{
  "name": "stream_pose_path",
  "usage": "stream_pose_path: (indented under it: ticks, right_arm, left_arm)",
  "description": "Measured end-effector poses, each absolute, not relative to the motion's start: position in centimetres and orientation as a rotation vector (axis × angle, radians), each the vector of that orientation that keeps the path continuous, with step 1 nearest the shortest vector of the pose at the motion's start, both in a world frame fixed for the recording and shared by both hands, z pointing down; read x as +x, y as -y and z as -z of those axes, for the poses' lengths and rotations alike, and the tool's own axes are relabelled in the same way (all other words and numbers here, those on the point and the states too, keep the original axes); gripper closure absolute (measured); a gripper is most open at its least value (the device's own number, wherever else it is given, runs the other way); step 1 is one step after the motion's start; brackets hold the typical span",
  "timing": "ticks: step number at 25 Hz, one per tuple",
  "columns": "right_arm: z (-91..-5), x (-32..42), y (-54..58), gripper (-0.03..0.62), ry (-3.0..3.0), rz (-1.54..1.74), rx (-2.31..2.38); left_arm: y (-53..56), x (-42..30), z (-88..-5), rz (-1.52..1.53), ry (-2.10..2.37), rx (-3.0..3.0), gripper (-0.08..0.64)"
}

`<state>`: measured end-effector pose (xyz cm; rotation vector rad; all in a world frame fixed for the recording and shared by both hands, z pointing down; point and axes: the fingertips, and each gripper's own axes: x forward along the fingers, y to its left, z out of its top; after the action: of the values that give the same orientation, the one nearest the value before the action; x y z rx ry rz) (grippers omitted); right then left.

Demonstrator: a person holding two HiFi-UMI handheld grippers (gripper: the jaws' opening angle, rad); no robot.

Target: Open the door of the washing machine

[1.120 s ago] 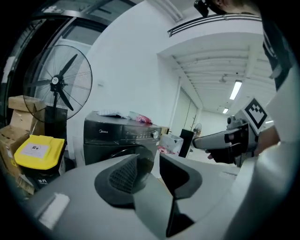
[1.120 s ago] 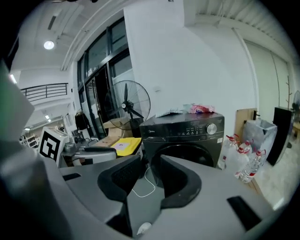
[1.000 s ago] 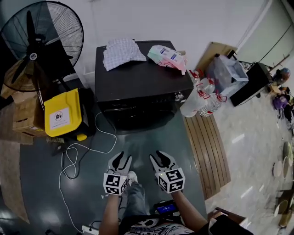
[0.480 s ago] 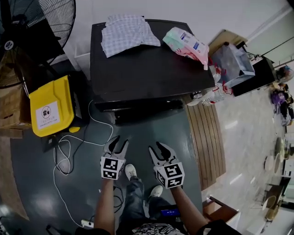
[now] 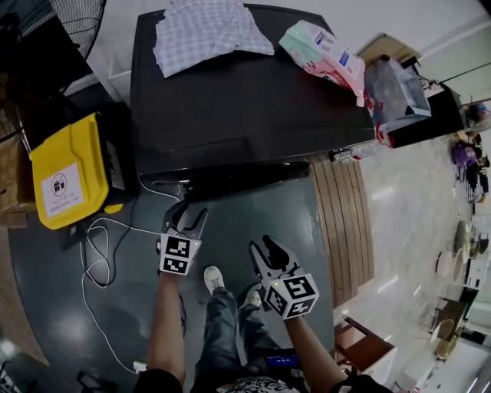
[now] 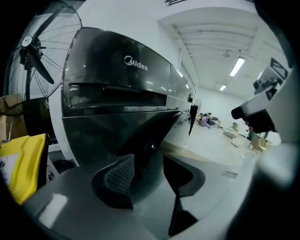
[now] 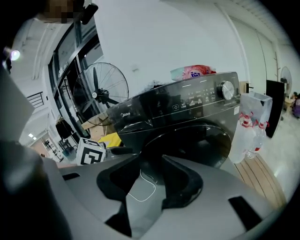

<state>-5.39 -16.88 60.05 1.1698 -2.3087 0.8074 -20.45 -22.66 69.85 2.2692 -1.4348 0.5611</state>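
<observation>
The black washing machine stands ahead; only its top and the upper edge of its front show in the head view. Its round dark door faces me and is closed. My left gripper is low, close to the left part of the machine's front. Its jaws are opening, and nothing is between them. In the left gripper view the door fills the space just beyond the left gripper. My right gripper hangs farther back over the floor, jaws opening and empty. In its own view the right gripper points at the door.
A yellow bin and a big fan stand left of the machine. A checked cloth and a pink packet lie on top. To the right are bagged water bottles and a wooden pallet. A white cable trails on the floor.
Both grippers have sunk and moved toward the machine, the left one farther, up to its front. The left jaws stand wider. The machine looks larger and nearer.
</observation>
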Motion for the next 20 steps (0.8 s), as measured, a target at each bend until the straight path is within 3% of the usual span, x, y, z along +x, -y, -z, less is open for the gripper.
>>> stream_pose_path:
  ticks: [9,14,20]
  right_arm:
    - [-62.1,-5.0,16.5,0.454,2.292,-0.845,1.139]
    - [-62.8,-3.8,16.0,0.457,2.269,-0.862,1.151]
    - [-62.7,-2.9,16.1,0.477,2.279,-0.87,1.178]
  left_arm:
    - [25.2,-19.2,-73.0,-0.644,1.31,2.308,0.347]
    - [25.5,-18.4,-73.6,-0.646,1.229,2.332,0.391]
    - [25.4,-18.4,-73.5,-0.626,1.293,2.319,0.393]
